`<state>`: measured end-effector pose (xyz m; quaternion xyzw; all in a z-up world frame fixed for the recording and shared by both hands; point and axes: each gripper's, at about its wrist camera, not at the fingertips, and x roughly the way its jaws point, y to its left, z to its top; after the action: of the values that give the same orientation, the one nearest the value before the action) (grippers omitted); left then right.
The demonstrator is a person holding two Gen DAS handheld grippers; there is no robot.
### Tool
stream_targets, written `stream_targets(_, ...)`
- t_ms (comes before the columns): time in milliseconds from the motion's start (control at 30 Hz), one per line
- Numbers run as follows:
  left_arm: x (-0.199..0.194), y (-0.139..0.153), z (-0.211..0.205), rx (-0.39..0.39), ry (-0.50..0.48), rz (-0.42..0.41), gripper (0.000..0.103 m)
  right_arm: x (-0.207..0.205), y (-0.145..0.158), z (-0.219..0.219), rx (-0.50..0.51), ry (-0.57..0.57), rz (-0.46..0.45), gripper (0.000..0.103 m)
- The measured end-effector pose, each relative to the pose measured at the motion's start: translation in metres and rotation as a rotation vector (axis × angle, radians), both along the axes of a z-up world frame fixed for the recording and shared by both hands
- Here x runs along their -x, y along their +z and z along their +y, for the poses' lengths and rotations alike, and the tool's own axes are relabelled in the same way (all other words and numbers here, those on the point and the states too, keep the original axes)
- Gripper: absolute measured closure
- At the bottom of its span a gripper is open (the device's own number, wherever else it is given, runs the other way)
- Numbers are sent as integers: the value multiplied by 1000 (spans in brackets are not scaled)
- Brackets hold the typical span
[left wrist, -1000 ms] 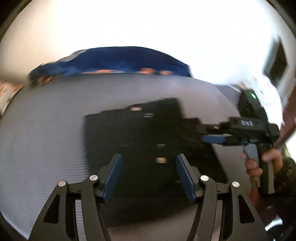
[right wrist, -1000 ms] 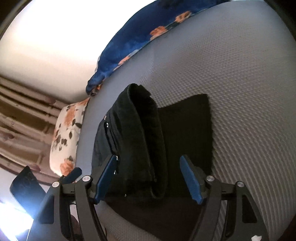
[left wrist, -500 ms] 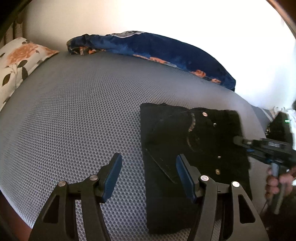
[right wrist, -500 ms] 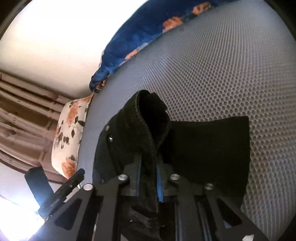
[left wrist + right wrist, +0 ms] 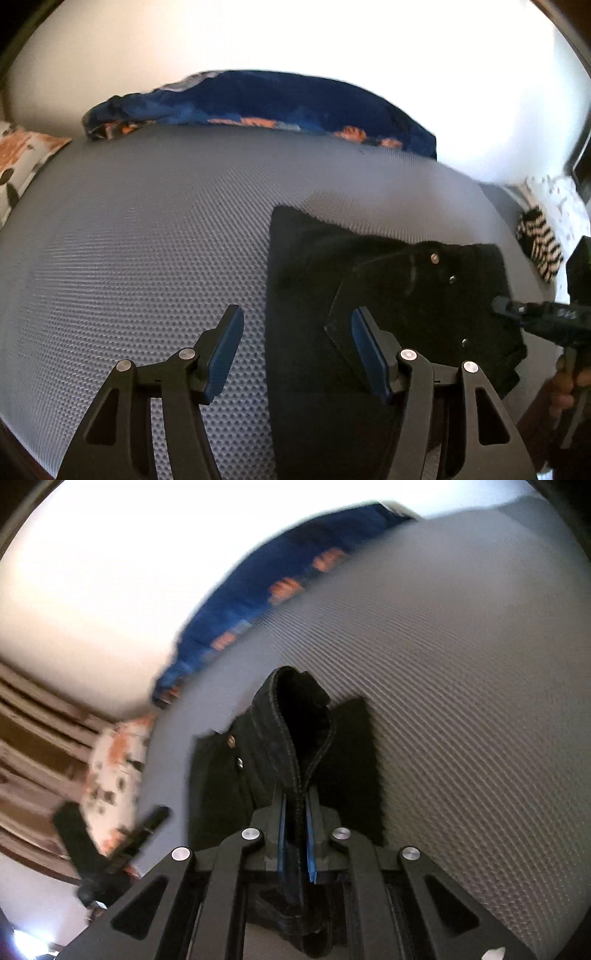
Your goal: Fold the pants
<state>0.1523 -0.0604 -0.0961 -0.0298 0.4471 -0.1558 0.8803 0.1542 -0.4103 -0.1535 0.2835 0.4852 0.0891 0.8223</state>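
Observation:
Black folded pants [image 5: 388,295] lie on the grey mesh bed surface [image 5: 147,240], with metal rivets showing on top. My left gripper [image 5: 297,350] is open and empty, hovering above the pants' left edge, its right finger over the cloth. My right gripper [image 5: 295,834] is shut on the pants' waistband edge [image 5: 295,716], which rises in a raised fold in front of the fingers. The right gripper also shows at the right edge of the left wrist view [image 5: 535,317], at the pants' right side.
A blue floral blanket [image 5: 258,107] lies along the far side of the bed by the white wall. A floral pillow [image 5: 22,162] sits at the left. A striped black-and-white cloth [image 5: 539,243] lies off the bed's right side.
My right gripper closed on the pants' waistband edge and stays shut, lifting it a little. My left gripper stayed open and shifted left, off the middle of the pants.

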Motion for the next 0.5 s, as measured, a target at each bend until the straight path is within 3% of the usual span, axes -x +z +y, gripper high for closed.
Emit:
stream_targets(133, -5, -27, -15, -95, -52, 70, 41, -5, -17, -6, -12, -31, 37, 89)
stream_targets(200, -4, -38, -19, -104, -71, 83, 41, -5, -10, -1, 50, -16, 31, 73)
stream_targets(267, 0, -40, -19, -106, -70, 54, 40, -2, -2, 3, 78, -4, 16, 64)
stream_targets(500, 13, -39, -19, -120, -85, 51, 40, 24, 11, 1, 32, -5, 4, 65)
